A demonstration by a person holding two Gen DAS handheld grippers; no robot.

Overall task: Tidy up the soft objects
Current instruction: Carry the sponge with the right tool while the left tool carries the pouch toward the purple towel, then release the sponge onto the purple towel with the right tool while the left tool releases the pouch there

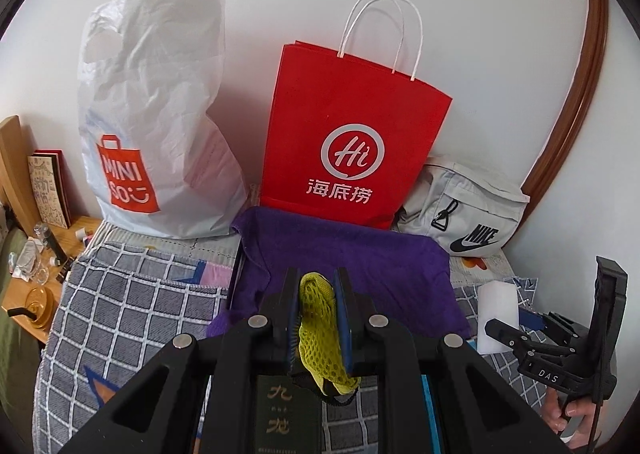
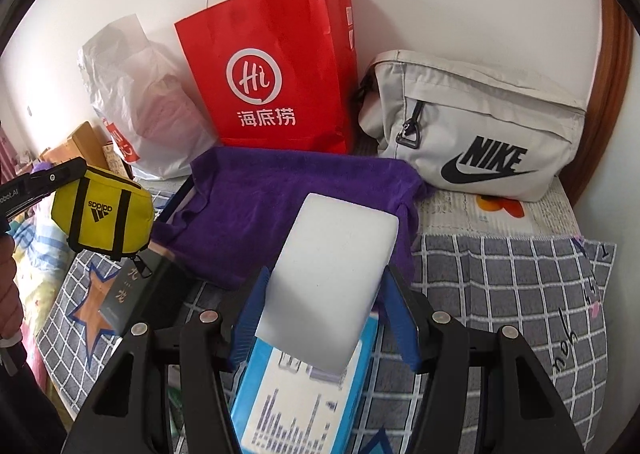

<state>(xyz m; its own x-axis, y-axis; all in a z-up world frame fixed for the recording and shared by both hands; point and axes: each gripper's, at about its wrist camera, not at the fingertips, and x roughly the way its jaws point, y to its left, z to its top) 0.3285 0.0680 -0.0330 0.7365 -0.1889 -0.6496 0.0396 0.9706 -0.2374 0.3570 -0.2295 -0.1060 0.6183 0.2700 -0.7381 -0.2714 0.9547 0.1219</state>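
Here, in the left wrist view, the left gripper sits at lower centre, its jaws pressed together on a yellow mesh pouch. Behind it a purple towel lies mid-frame on the checked blanket, with a white plastic bag upper left, a red paper bag at centre and a grey waist bag to the right. In the right wrist view, the right gripper at lower centre is clamped on a white sponge block, held over the towel's near edge; the yellow pouch hangs at mid-left.
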